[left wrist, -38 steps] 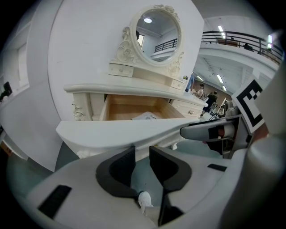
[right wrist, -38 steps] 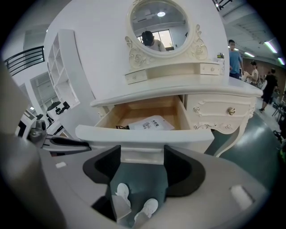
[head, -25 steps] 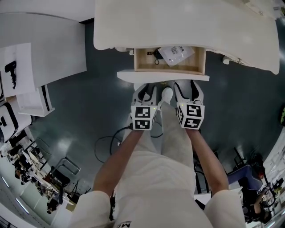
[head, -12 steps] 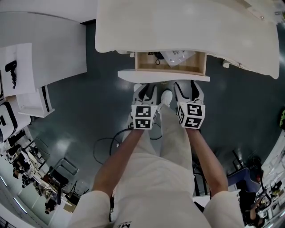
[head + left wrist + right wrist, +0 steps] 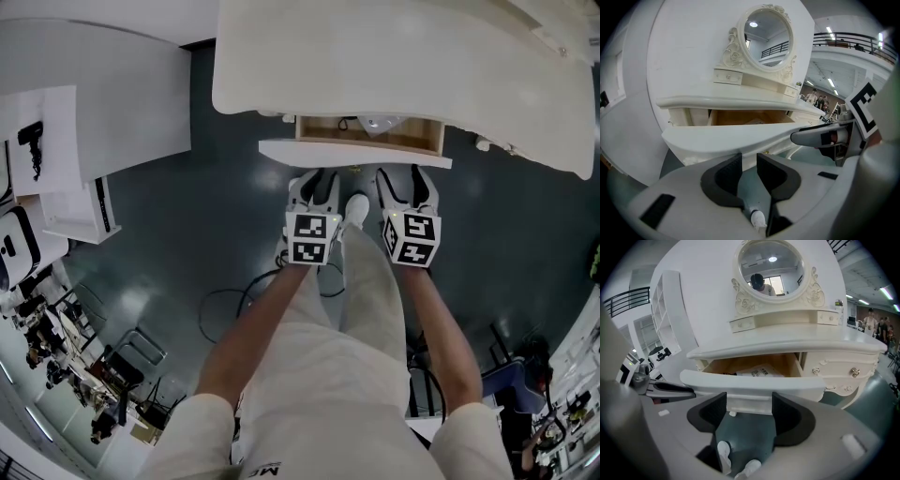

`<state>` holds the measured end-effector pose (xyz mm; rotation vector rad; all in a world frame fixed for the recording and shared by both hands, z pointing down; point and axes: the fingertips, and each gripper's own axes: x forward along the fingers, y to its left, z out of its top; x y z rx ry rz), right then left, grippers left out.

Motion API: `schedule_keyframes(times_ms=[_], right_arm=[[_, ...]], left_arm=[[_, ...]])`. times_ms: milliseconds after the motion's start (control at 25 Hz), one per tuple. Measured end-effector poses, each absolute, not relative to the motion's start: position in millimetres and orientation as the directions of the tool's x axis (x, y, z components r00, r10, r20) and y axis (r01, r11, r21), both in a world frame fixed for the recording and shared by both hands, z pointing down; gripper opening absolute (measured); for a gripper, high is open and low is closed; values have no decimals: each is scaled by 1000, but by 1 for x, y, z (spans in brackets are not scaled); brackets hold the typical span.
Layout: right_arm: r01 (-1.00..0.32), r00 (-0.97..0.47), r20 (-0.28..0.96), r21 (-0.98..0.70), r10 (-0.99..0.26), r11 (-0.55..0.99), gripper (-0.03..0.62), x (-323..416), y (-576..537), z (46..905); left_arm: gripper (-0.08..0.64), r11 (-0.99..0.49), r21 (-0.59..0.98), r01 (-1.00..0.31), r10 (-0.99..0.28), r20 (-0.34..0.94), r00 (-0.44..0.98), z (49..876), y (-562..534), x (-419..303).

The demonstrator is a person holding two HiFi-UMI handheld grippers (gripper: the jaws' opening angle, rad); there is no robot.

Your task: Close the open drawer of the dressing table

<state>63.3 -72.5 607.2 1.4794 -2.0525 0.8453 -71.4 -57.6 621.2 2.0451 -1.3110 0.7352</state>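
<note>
Cream-white wood makes up the one dressing table (image 5: 403, 66), and its single open drawer (image 5: 354, 155) stands only a little way out from under the tabletop, its pale front board facing the person. Inside the drawer's bare-wood box lies one printed packet (image 5: 759, 372). Two grippers sit side by side just before the drawer front, each with one marker cube on its back. The left gripper (image 5: 314, 183) has its jaws a narrow gap apart with nothing between them but floor, the drawer's lip just above their tips. The right gripper (image 5: 408, 178) has its jaws wider apart and grips nothing; the lower middle part of the drawer front shows between their tips, though I cannot tell whether they touch it. One oval mirror (image 5: 771, 266) in a carved frame stands on the tabletop, with two small drawers below it, one at each side. Two white shoes (image 5: 724, 453) show on the dark floor below the right gripper.
</note>
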Motion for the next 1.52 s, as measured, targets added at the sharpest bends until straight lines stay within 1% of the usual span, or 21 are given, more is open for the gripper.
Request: schedule_keyframes(times_ms=[840,1160,1520], right_arm=[[-955,-296,670,-205,-681,214,272,64,-113,605],[-946,-325,657,-213,-680,246,281,63,-126,607],[-937,-347,647,-209,-680,280,308,60,-134,606]], left_arm=[[84,-355,184,-916,-604,703,375,618,-97,-71],[84,-353,182,-918,-612,697,374,620,-112,-71],[84,-374,167,-912,-613,693,379,619,-121,-71]])
